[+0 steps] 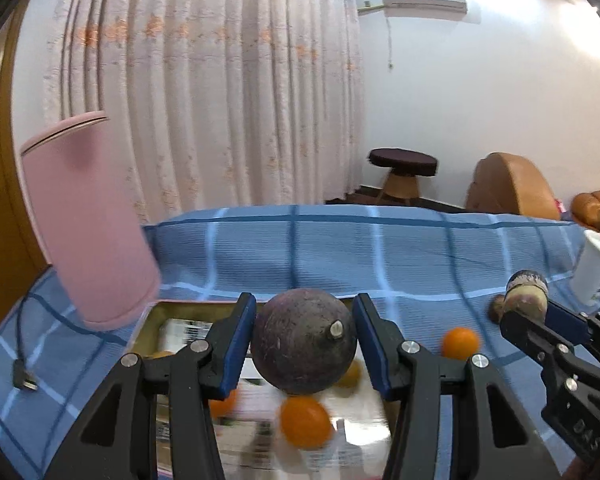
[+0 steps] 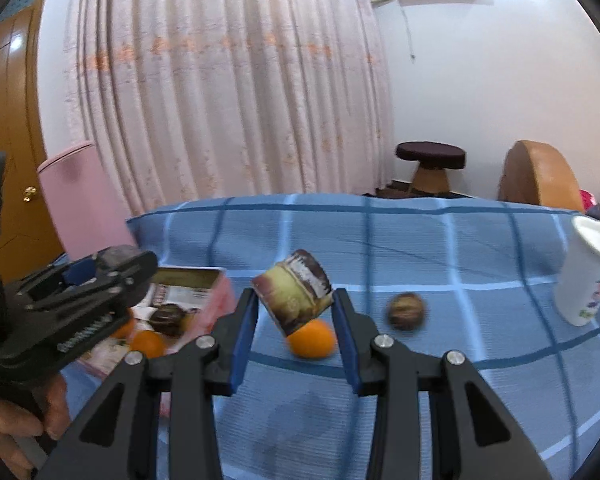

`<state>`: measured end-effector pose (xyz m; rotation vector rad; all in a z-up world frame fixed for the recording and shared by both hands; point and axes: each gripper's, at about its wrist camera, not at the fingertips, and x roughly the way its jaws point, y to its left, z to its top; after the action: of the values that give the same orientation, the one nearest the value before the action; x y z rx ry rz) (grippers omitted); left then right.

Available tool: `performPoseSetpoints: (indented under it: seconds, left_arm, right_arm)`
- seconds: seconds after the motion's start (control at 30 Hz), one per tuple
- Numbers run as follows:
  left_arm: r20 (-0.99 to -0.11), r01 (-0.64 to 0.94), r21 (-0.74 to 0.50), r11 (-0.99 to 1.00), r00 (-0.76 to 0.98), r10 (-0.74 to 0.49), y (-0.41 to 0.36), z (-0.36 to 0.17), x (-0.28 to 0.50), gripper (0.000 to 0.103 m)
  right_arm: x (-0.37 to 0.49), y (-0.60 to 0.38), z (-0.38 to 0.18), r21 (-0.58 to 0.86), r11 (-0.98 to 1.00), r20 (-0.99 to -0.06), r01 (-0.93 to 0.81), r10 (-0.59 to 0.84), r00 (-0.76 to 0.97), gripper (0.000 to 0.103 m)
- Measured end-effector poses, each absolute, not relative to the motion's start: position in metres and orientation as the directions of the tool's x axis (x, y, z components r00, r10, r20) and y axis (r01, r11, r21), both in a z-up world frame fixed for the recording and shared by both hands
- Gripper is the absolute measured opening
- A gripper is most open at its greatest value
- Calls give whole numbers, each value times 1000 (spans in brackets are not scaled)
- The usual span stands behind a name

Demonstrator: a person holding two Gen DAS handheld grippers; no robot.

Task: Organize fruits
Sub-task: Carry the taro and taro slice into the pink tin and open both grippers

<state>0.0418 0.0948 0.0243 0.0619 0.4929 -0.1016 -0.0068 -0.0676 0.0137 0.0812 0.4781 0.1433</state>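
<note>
My left gripper (image 1: 304, 344) is shut on a dark purple round fruit (image 1: 300, 348) and holds it over an open tin box (image 1: 172, 312) that has several small oranges (image 1: 305, 421) in it. My right gripper (image 2: 294, 312) is shut on a short cut piece of sugarcane (image 2: 294, 298), tilted, above the blue checked cloth (image 2: 420, 248). An orange (image 2: 312, 339) lies on the cloth just below that piece. A dark round fruit (image 2: 406, 311) lies to its right. The right gripper also shows in the left wrist view (image 1: 526, 296). The box also shows in the right wrist view (image 2: 188, 280).
A pink cylinder container (image 1: 88, 224) stands left of the box. A white paper cup (image 2: 588, 272) stands at the right on the cloth. A black cable with a plug (image 1: 24, 376) lies at the left. A stool (image 1: 402, 174) and brown armchair (image 1: 512, 188) stand beyond the table.
</note>
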Motion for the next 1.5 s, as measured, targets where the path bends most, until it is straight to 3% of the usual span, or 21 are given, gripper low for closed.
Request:
performPoseSetpoints:
  seconds: [0.4, 0.87, 1.2, 1.23, 1.3, 1.37, 1.5]
  left_arm:
    - [-547, -20, 64, 998, 835, 52, 154, 9, 66, 52]
    - [-561, -6, 57, 998, 827, 37, 154, 8, 67, 52]
    - [-558, -13, 70, 997, 828, 50, 152, 7, 68, 53]
    - [-556, -10, 67, 998, 830, 46, 151, 7, 68, 56]
    - [-549, -18, 67, 998, 834, 52, 150, 9, 66, 77]
    - [-519, -38, 68, 997, 852, 68, 150, 12, 62, 82]
    - [-496, -37, 61, 997, 866, 62, 148, 14, 59, 83]
  right_arm:
    - [30, 12, 2, 121, 966, -501, -229, 258, 826, 41]
    - [49, 17, -14, 191, 948, -565, -253, 317, 762, 42]
    - [40, 10, -10, 256, 924, -513, -284, 379, 770, 47]
    - [38, 8, -8, 257, 924, -502, -282, 377, 778, 50]
    - [32, 5, -4, 248, 931, -481, -269, 359, 800, 55]
    - [28, 2, 0, 228, 940, -462, -252, 333, 822, 56]
    - [26, -4, 5, 218, 946, -445, -240, 315, 838, 56]
